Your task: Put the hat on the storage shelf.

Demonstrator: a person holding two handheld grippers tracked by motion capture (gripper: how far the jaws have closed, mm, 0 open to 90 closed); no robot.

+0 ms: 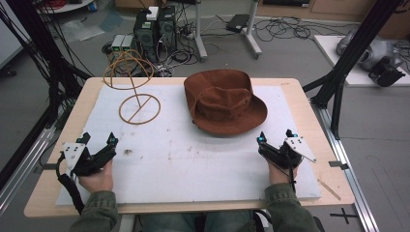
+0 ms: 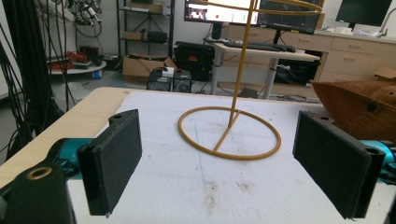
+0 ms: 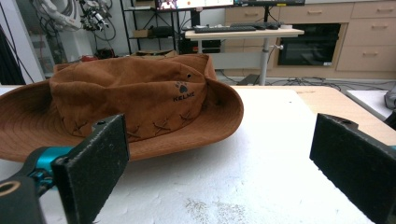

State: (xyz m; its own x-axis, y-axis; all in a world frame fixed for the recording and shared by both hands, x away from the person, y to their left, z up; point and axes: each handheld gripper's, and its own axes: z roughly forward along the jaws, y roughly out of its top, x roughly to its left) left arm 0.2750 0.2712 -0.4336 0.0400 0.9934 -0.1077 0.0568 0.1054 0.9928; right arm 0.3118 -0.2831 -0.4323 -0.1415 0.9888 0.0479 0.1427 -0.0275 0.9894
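Observation:
A brown suede hat with a wide brim lies on the white foam board, right of centre toward the back. Left of it stands a golden wire hat stand with a ring base and a domed top. My left gripper rests open at the board's near left, facing the hat stand. At the near right my right gripper is open, with the hat just beyond its jaws. Nothing sits between either pair of jaws.
The board lies on a wooden table. Black frame posts stand at both sides. Computers and cables cover the floor behind the table. A thin wooden stick lies at the table's near right.

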